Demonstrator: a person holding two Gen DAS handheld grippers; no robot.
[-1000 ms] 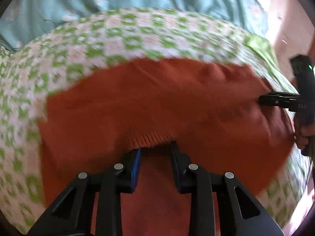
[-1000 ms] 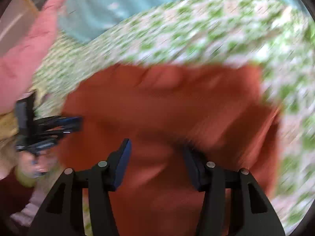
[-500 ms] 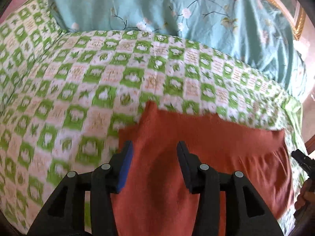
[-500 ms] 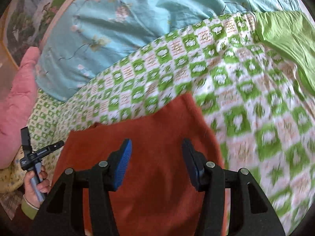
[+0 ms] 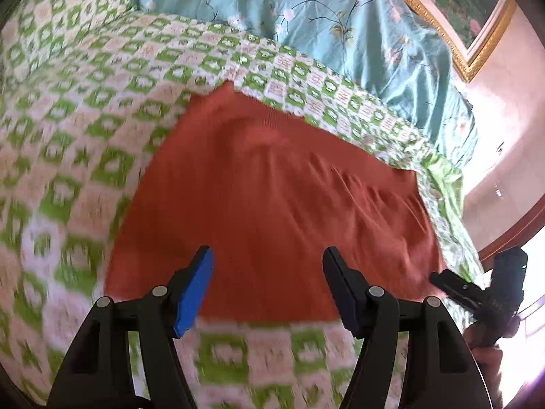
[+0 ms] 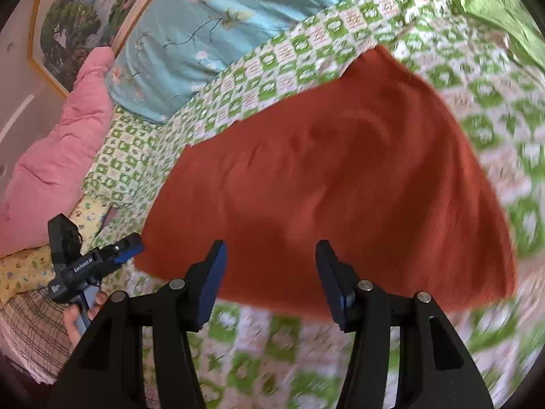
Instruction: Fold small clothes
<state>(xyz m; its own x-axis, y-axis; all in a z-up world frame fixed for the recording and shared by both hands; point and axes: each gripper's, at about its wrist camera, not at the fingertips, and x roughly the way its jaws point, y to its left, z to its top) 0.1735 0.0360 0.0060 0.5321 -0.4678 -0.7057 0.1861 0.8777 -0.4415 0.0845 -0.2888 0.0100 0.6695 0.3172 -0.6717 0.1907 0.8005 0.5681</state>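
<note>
Rust-orange knit, a small folded garment, lies flat on the green-and-white checked bedspread and fills the middle of both wrist views. In the left wrist view its near edge runs across the frame just above the fingertips of the left hand-held gripper, and the cloth narrows toward a corner at the upper middle. Its long axis appears to run left to right across the frame, from the lower left corner toward the rippled right side.

The left hand-held gripper has just been spreading its jaws; they stand apart with nothing between them, the orange cloth only showing behind the gap. The right hand-held gripper is likewise parted and empty, poised above the near hem of the garment in its own view. Each also shows in the other's camera: the right one at the lower right edge of the left view, by the garment's right corner, and the left one at the lower left of the right view, by the left corner.

So the garment lies straight ahead of and below both grippers, each nearer its own end. A next fold would probably start from those two near corners, though motion blur hides how many layers lie there.
</note>
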